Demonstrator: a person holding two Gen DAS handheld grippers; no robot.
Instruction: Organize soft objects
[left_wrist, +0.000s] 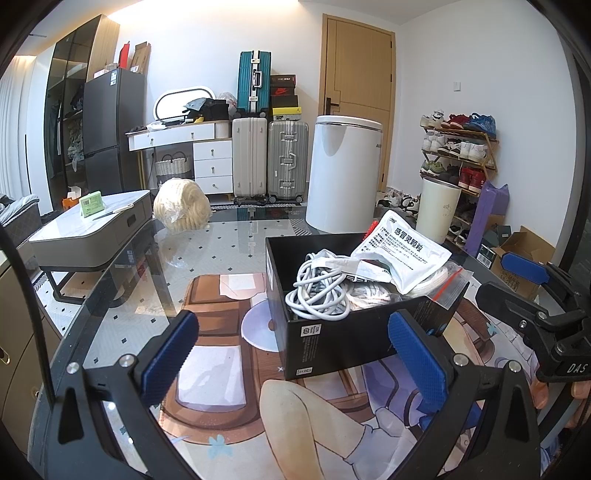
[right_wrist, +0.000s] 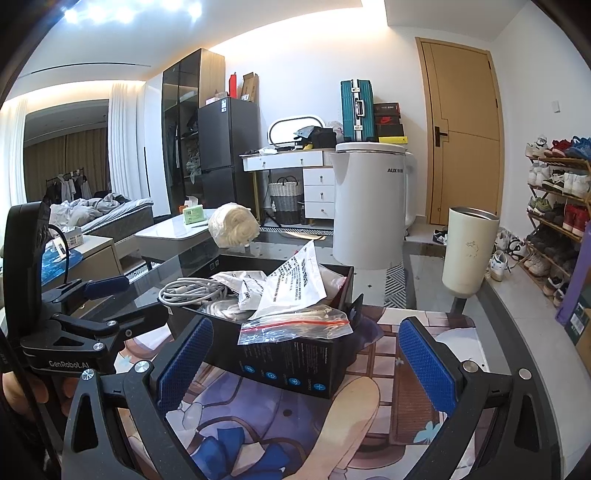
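A black cardboard box (left_wrist: 332, 343) (right_wrist: 295, 365) stands on the glass table over a printed mat. Inside lie a coiled white cable (left_wrist: 317, 291) (right_wrist: 188, 290), a white medicine packet (left_wrist: 402, 251) (right_wrist: 295, 284) and a clear zip bag with a red seal (right_wrist: 295, 326) (left_wrist: 448, 288) hanging over the rim. A cream wig in plastic (left_wrist: 183, 208) (right_wrist: 232, 225) rests at the table's far side. My left gripper (left_wrist: 295, 354) is open in front of the box, holding nothing. My right gripper (right_wrist: 306, 358) is open too, its fingers either side of the box's near corner.
A cream tumbler (left_wrist: 437, 210) (right_wrist: 469, 251) stands on the table to the right of the box. Beyond the table are a white appliance (right_wrist: 369, 203), a low grey table (left_wrist: 96, 229), suitcases and a shoe rack (right_wrist: 557, 206). The table edge curves at left.
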